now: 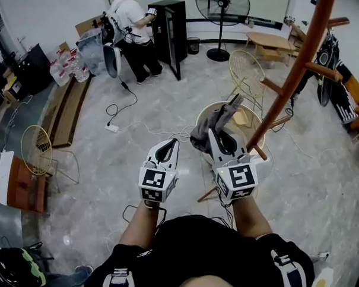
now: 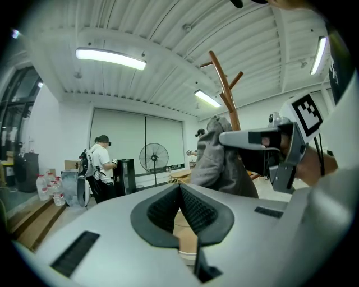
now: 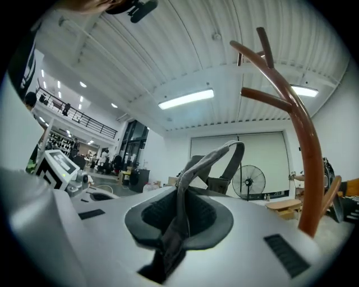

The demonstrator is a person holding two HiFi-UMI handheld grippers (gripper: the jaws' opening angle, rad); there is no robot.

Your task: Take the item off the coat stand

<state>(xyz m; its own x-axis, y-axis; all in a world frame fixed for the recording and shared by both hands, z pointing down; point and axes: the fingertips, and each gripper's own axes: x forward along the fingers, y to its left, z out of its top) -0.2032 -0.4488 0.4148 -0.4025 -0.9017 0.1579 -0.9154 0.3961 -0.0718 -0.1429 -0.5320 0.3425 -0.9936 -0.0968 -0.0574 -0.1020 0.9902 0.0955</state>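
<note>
Right gripper (image 1: 218, 138): I clench the grey bag (image 1: 209, 125), just beside the coat stand (image 1: 295, 66).
Left gripper (image 1: 169, 145): mine, closed on nothing.

- Just right of the right gripper (image 1: 221, 141) fingers: coat stand (image 1: 290, 75) trunk and pegs block passage.
- Below and ahead: wire chair (image 1: 246, 71).
- Left of the left gripper (image 1: 166, 151) fingers: open floor (image 1: 166, 108).

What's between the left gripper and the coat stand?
The grey item, clamped in the right gripper, hangs between them; the left gripper view shows it.
</note>
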